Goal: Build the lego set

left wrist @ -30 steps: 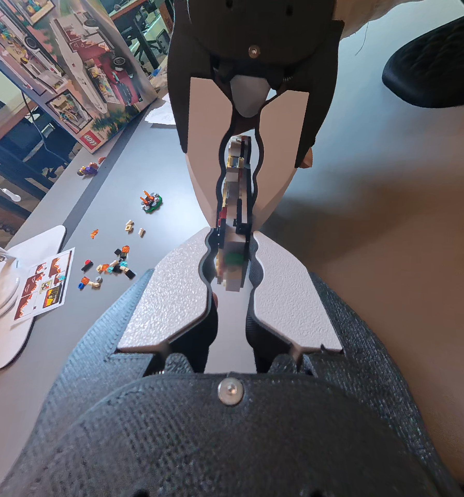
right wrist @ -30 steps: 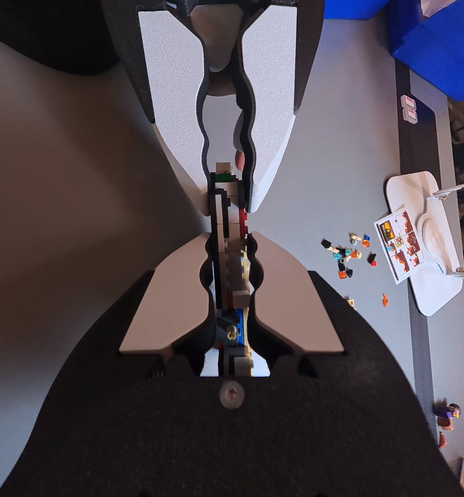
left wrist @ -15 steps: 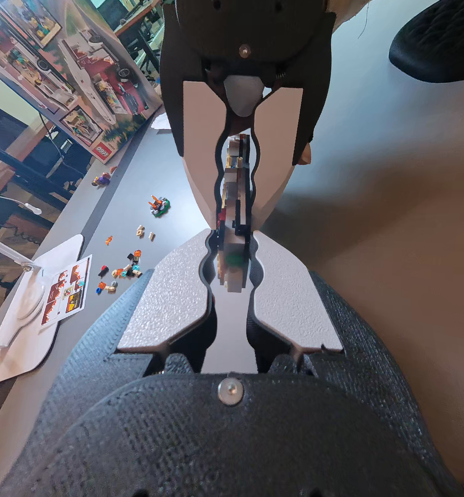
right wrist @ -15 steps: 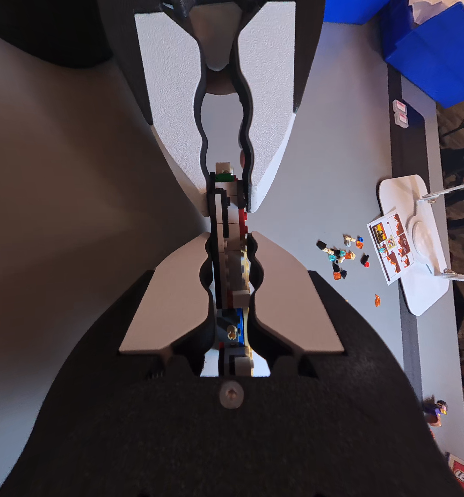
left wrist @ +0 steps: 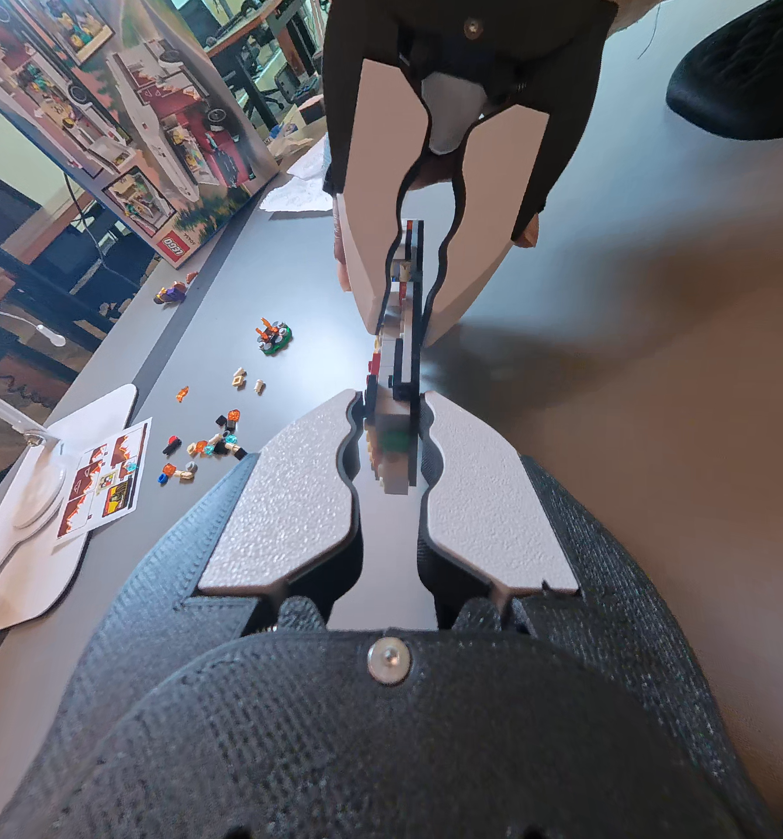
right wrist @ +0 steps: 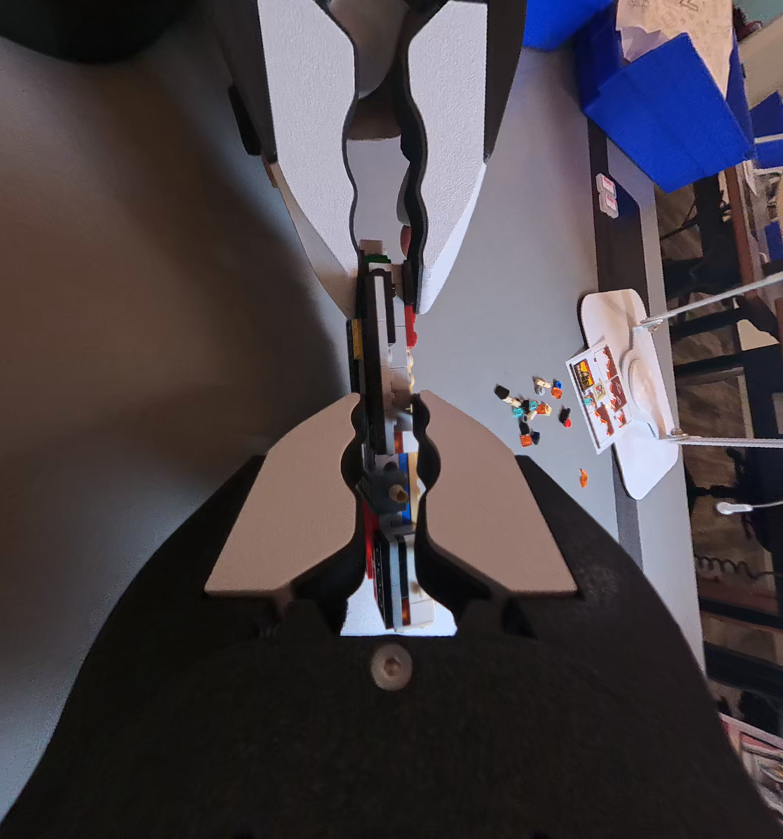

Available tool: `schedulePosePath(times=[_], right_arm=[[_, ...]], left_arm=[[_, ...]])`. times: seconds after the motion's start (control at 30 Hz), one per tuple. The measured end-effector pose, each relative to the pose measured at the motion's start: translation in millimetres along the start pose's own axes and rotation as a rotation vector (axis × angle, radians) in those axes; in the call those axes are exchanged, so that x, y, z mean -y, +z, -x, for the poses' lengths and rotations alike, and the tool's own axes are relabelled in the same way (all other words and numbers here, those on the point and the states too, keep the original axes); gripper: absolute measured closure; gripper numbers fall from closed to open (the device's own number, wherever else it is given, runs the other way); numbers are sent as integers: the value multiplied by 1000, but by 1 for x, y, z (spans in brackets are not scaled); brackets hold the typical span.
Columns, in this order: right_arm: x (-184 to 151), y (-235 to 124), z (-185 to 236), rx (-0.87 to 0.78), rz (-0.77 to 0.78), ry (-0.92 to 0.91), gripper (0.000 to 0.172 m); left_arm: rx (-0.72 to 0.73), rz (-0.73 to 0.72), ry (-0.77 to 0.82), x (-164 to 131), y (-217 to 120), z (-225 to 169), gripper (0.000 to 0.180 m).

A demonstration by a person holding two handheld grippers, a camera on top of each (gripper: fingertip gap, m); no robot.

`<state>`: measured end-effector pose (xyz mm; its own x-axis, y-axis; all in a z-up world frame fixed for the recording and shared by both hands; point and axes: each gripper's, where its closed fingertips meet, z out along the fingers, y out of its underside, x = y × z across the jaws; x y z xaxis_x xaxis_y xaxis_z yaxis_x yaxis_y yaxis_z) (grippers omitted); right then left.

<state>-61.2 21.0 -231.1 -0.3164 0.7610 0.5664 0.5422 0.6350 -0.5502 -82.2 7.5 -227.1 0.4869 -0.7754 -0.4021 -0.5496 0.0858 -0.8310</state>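
A long, thin brick-built model (left wrist: 401, 363) in grey, black and red spans the space between my two grippers above the grey table (left wrist: 290, 281). My left gripper (left wrist: 392, 399) is shut on its near end, where a green piece sits between the pads. My right gripper (left wrist: 401, 333) faces it and is shut on the other end. In the right wrist view the model (right wrist: 380, 354) runs from my right gripper (right wrist: 389, 399) up into the left gripper (right wrist: 385, 304). Its blue and red end lies deep between the right fingers.
Several small loose pieces (left wrist: 208, 447) lie on the table beside a printed sheet (left wrist: 103, 476) on a white lamp base (left wrist: 31, 522). A green round piece with orange flames (left wrist: 274, 338), a purple figure (left wrist: 172, 293), a large toy box (left wrist: 153, 118), blue bins (right wrist: 666, 104) and a black chair (left wrist: 744, 86) surround them. Both grippers' tips are close together, under 4 cm apart.
The two grippers' tips have drawn apart, so more of the model shows between them. Both views have tilted, and the model sits at a slight angle. The right jaws have narrowed a little.
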Motion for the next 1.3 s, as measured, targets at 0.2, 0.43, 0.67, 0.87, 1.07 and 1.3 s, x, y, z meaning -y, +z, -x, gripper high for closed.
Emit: schedulePosePath(times=[0.2,0.43,0.67,0.87,1.07,1.3], right_arm=[[-2,5,-3,-52,24,-84,153],[-7,19,-2,-198,42,-363,153],[-5,22,5,-240,26,-461,153],[-10,19,17,-166,51,-417,139],[-10,18,16,-133,64,-293,141],[-16,28,15,-109,107,-322,149]], left_arm=[[-20,-12,-65,-2,-3,3,146],[-193,66,-435,-22,-5,0,110],[-189,211,-497,-40,11,-14,115],[-126,254,-393,-44,12,-13,116],[-40,305,-241,-50,15,-12,116],[-40,301,-257,-51,15,-11,113]])
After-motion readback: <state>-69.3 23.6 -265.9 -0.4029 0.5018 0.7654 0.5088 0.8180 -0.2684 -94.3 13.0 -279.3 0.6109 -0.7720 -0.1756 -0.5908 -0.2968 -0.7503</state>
